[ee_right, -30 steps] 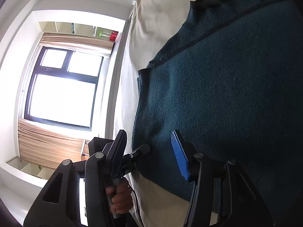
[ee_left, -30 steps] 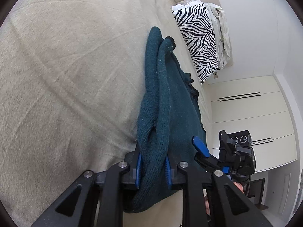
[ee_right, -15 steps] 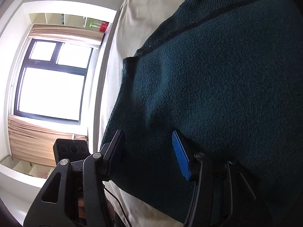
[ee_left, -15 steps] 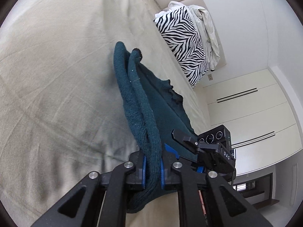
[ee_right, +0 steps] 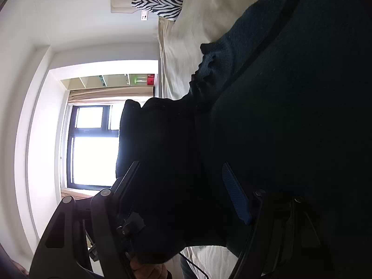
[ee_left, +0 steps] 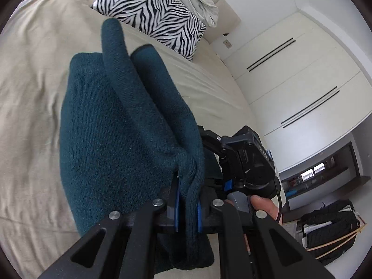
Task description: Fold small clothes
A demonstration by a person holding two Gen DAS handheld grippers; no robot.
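Observation:
A dark teal knitted sweater [ee_left: 111, 125] lies on the beige bed sheet [ee_left: 30, 74]. My left gripper [ee_left: 187, 205] is shut on a bunched fold of its fabric and holds it raised, with a sleeve standing up behind. In the left wrist view my right gripper [ee_left: 210, 139] sits just to the right, against the sweater, with a person's hand [ee_left: 262, 205] on its handle. The sweater [ee_right: 290, 116] is dark and fills most of the right wrist view. There my right gripper [ee_right: 181, 193] has wide jaws that are opening, with sweater fabric hanging between them.
A zebra-striped pillow [ee_left: 153, 14] and a crumpled white cloth [ee_left: 197, 2] lie at the head of the bed. White wardrobe doors [ee_left: 297, 74] stand to the right, and a dark basket [ee_left: 330, 232] is on the floor. A bright window [ee_right: 93, 148] is beside the bed.
My left gripper has lifted its bunch of sweater and carried it across toward the right gripper, doubling the fabric over. The right gripper's jaws have widened and its view has rolled.

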